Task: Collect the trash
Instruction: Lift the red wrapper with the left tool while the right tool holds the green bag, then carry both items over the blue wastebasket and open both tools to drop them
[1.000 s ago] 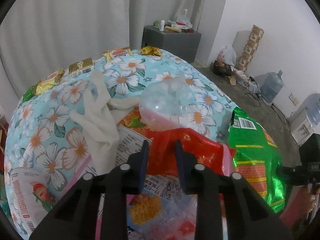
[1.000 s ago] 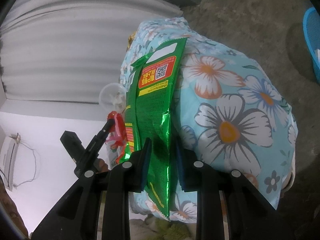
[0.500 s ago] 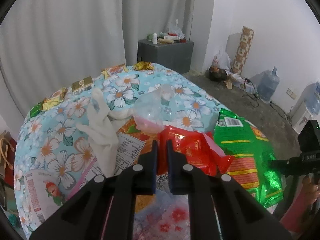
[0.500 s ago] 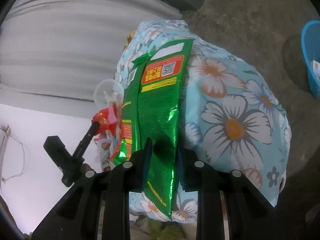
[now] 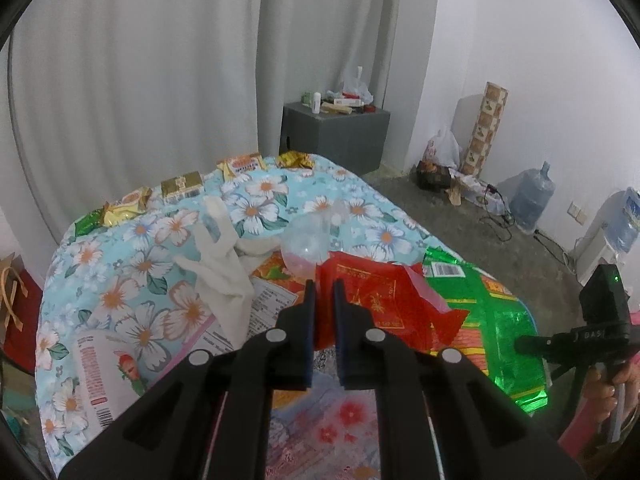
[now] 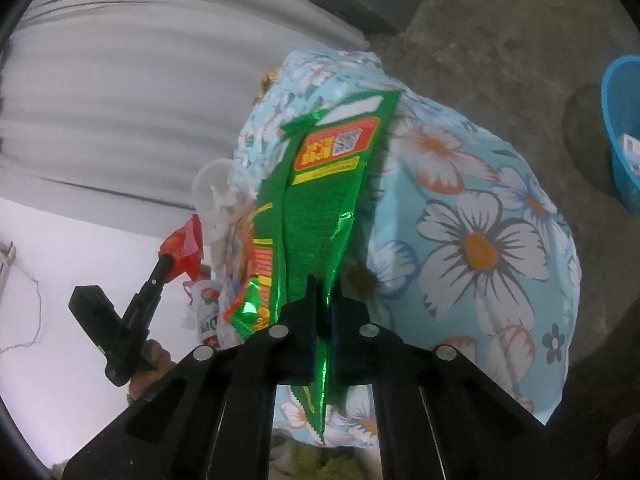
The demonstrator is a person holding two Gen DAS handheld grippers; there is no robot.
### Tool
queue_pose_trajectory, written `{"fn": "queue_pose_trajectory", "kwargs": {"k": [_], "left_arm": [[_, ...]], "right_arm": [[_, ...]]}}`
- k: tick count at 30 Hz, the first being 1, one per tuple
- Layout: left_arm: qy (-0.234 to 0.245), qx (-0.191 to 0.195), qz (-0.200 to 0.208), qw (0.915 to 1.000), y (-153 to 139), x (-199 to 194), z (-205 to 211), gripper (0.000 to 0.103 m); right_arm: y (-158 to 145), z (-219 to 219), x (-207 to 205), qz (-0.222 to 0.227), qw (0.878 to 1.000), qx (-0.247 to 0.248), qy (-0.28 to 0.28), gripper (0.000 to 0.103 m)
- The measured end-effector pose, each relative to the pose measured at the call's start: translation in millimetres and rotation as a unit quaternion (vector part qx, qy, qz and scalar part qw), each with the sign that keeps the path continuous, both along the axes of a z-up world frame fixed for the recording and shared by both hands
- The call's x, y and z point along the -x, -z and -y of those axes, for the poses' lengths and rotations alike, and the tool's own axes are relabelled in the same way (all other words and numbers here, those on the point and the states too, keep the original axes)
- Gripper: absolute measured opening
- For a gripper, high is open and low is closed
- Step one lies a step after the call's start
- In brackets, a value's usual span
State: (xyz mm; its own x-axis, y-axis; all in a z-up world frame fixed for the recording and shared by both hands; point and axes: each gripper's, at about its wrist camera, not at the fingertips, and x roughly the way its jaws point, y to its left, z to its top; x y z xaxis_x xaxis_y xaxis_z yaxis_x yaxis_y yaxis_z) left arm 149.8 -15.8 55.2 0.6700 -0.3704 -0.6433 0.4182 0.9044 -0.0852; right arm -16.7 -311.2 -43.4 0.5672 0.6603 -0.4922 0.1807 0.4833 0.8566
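The left gripper [image 5: 325, 292] is clamped on the near edge of a red wrapper [image 5: 376, 300], which lifts up and away to its right. The right gripper [image 6: 322, 296] has just been closing, and its jaws now pinch the lower edge of a green snack bag [image 6: 320, 208] that stretches ahead of it over the floral-covered table [image 6: 480, 248]. So both tools have their trash in hand; the pick-up step looks done, and the carry comes next. Just left of the left gripper lie a crumpled white cloth [image 5: 224, 264] and a printed white packet [image 5: 100, 376]; just beyond its tips sits a clear plastic cup [image 5: 308, 240]. Farther off, gold-wrapped snacks [image 5: 182, 186] line the table's far edge. A blue tub [image 6: 624, 132] stands on the floor, far right of the right gripper, probably the bin; the next move likely calls for lifting both pieces clear without snagging the clutter
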Motion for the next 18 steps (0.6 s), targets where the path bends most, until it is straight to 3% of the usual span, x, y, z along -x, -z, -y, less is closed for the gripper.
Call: {"fn": "queue_pose_trajectory", "kwargs": {"k": [10, 18], "left_arm": [[0.022, 0.018, 0.033, 0.9991, -34, 12, 15, 0.008], [0.083, 0.028, 0.053, 0.9948, -57, 16, 67, 0.008]], "right_arm": [[-24, 11, 8, 0.057, 0.998, -0.014, 0.012, 0.0], [-40, 43, 28, 0.092, 0.994, -0.011, 0.06, 0.0]]}}
